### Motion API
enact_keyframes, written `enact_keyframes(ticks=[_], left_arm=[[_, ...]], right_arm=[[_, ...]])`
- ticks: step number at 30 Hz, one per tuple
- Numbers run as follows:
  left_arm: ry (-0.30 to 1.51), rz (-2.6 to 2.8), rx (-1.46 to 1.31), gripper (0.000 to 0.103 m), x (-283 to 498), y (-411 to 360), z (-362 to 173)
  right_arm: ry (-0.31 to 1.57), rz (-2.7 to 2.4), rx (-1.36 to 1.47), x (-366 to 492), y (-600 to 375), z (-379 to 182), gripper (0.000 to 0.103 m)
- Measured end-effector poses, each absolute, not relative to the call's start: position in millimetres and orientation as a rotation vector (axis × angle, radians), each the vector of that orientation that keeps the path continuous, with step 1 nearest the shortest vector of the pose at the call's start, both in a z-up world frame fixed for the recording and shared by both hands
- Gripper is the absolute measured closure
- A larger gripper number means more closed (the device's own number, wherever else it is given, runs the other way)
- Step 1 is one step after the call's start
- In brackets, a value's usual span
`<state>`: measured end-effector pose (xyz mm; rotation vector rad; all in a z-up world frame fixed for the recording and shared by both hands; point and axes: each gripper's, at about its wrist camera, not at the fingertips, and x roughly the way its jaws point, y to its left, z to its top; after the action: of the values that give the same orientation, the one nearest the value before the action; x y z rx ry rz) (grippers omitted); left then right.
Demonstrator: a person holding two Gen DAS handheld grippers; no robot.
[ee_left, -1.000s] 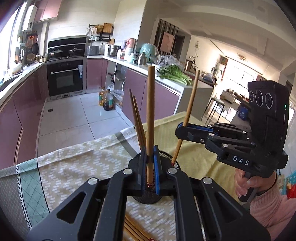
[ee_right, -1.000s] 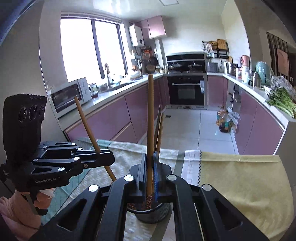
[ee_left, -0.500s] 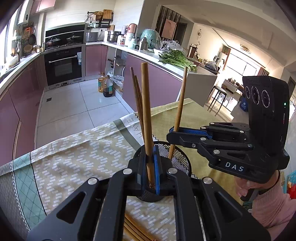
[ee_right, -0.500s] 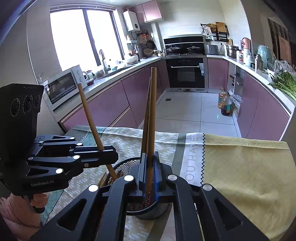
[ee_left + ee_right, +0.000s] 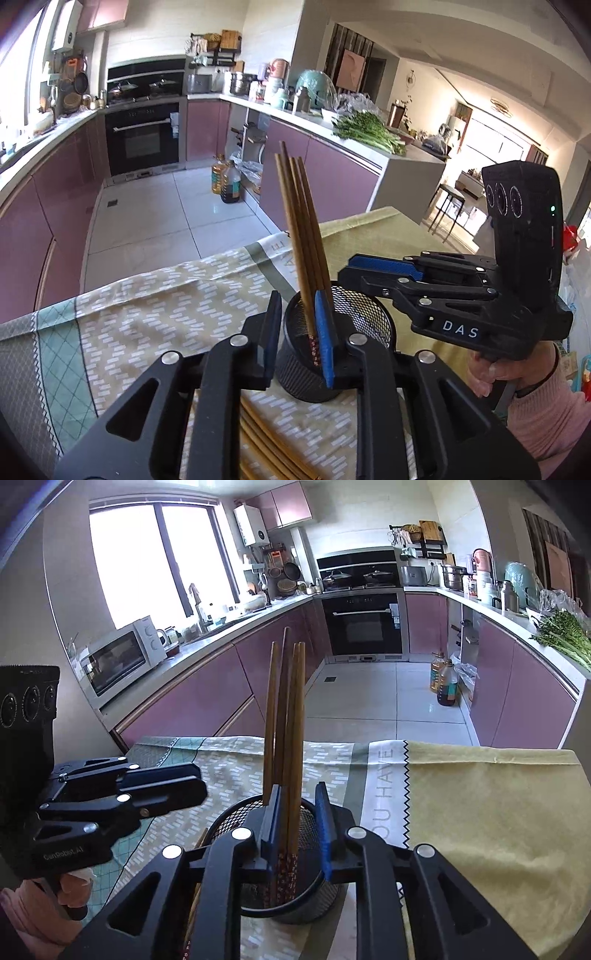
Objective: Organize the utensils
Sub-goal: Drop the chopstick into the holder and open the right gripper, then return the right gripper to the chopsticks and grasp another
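Four chopsticks upright in the mesh holder, both grippers' jaws just opened over its rim to release (more chopsticks beside it).

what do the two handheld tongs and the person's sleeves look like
Both tongs are matte black linkage frames with silver screw heads and blue pads inside the fingers. The right tongs read "DAS" in white, with a black block of three round lenses and a green light. The left tongs read "GenRobot.AI". The sleeve is pink knit.
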<state>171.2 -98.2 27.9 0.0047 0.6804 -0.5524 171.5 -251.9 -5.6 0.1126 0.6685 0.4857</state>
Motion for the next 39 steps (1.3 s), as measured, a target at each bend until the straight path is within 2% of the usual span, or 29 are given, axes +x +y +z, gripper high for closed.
enact_keyframes(ticks=[6,11,12,13,15,20,22,26,28,39], left_arm=[[0.568,-0.500,-0.005,0.066,133.6,-66.5,39.4],[0.516,-0.439,0.023,0.051,103.2,-42.0,33.9],[0.518,-0.435,0.021,0.050,99.4,-37.5,31.0],[0.525,-0.429,0.018,0.049,95.8,-33.0,27.3],[0.554,-0.405,0.013,0.048,90.9,-25.2,16.2],[0.657,-0.371,-0.011,0.048,90.4,-9.8,-19.1],[0.704,-0.352,-0.018,0.049,92.0,-5.5,-34.5],[0.767,-0.339,-0.031,0.050,92.9,-5.1,-59.9],[0.796,-0.339,-0.039,0.052,94.7,-5.3,-69.7],[0.865,-0.343,-0.040,0.059,93.7,-12.3,-93.4]], right_arm=[[0.565,0.545,0.118,134.7,-253.1,7.0,0.065],[0.530,0.629,0.122,100.1,-246.4,5.2,0.064],[0.532,0.656,0.121,92.8,-243.2,1.5,0.061],[0.536,0.672,0.120,87.1,-240.4,-2.5,0.052],[0.553,0.673,0.102,79.3,-232.9,-11.9,0.041],[0.670,0.678,0.093,79.2,-215.2,-40.3,0.041],[0.708,0.655,0.070,80.4,-207.1,-51.4,0.046],[0.763,0.644,0.055,81.4,-194.3,-66.6,0.047],[0.789,0.638,0.043,83.2,-188.3,-72.5,0.054],[0.854,0.601,0.014,90.6,-179.1,-86.5,0.065]])
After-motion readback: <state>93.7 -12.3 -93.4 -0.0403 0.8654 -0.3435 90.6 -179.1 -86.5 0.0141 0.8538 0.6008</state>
